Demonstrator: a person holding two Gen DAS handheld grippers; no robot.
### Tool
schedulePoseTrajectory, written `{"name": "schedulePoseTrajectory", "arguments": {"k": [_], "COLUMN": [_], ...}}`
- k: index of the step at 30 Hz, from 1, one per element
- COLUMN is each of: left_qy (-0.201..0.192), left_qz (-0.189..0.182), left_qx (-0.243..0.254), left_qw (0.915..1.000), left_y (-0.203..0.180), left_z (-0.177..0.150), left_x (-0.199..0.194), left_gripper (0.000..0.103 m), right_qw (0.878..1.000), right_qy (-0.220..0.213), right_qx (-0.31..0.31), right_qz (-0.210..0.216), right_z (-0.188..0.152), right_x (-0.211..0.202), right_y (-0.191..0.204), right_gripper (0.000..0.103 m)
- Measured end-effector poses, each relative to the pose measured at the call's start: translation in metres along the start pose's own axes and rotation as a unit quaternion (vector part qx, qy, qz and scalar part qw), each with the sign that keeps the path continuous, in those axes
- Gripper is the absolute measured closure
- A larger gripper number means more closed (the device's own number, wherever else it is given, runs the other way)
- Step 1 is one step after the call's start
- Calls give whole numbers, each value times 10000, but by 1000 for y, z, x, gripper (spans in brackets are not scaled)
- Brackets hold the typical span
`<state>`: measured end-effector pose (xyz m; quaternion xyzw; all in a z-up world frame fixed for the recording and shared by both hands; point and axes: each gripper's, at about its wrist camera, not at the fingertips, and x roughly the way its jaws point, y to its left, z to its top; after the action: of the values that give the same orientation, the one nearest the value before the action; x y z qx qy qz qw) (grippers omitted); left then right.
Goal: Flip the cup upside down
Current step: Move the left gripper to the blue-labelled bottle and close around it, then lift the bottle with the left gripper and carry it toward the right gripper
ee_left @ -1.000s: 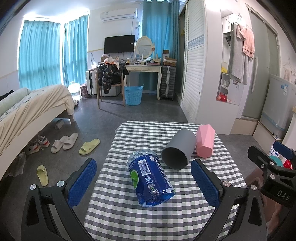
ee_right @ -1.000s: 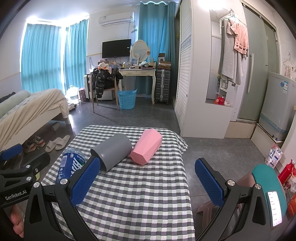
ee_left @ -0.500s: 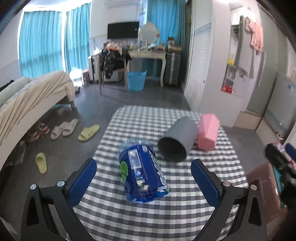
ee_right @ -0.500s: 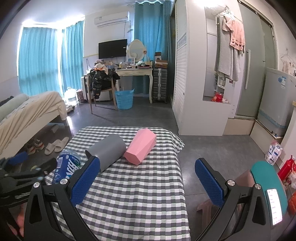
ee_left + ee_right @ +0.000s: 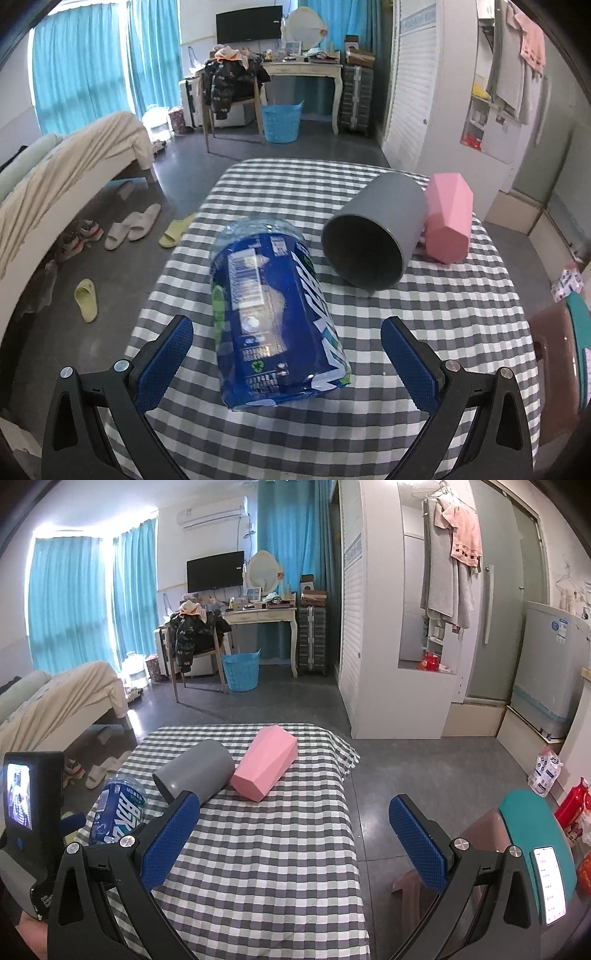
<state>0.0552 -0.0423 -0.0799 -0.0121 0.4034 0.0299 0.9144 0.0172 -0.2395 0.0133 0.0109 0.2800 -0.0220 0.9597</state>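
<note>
A grey cup [image 5: 376, 230] lies on its side on the checked tablecloth [image 5: 443, 325], its mouth facing me, and shows again as the grey cup [image 5: 195, 770] in the right wrist view. A pink faceted cup [image 5: 448, 218] lies on its side against it, also seen as the pink cup [image 5: 266, 762]. A clear cup with a blue label [image 5: 273, 314] lies on its side right in front of my left gripper [image 5: 288, 363], which is open around its near end. My right gripper [image 5: 293, 840] is open and empty over the table's right part. The left gripper's body [image 5: 31, 823] shows at the left.
The small table stands in a bedroom. A bed [image 5: 55, 177] and slippers [image 5: 133, 227] lie to the left, a brown stool [image 5: 480, 853] with a teal object [image 5: 532, 834] to the right. A blue basket [image 5: 242, 670] and a desk [image 5: 258, 614] stand at the back.
My left gripper has moved forward and down, so the blue-labelled cup now lies between its open fingers. The right gripper has drifted slightly back; the cups have not moved.
</note>
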Motion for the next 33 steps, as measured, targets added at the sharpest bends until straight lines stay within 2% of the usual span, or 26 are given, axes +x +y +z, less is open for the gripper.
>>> {"name": "schedulePoseTrajectory", "arguments": {"k": [3, 5, 7, 16, 24, 33], "left_qy": [4, 61, 104, 167, 258, 351], "left_qz": [-69, -103, -88, -198, -266, -541], "left_qx": [-6, -7, -4, 43, 341, 665], "left_qw": [10000, 9999, 9999, 9997, 9987, 9957], "left_y": [4, 4, 5, 6, -7, -38], "left_z": [4, 5, 5, 2, -33, -72], "left_x": [5, 7, 9, -2, -33, -68], "left_gripper": [5, 22, 27, 28, 28, 28], "right_qw": [10000, 10000, 9999, 9999, 9995, 9992], "right_qy": [3, 6, 14, -83, -276, -396], "right_qx": [-45, -75, -100, -94, -76, -22], "right_qz": [7, 10, 6, 62, 115, 94], "right_z": [0, -1, -2, -1, 2, 4], "right_x": [0, 0, 0, -9, -30, -53], "right_y": [3, 7, 9, 13, 12, 8], "right_gripper": [0, 0, 0, 0, 0, 0]}}
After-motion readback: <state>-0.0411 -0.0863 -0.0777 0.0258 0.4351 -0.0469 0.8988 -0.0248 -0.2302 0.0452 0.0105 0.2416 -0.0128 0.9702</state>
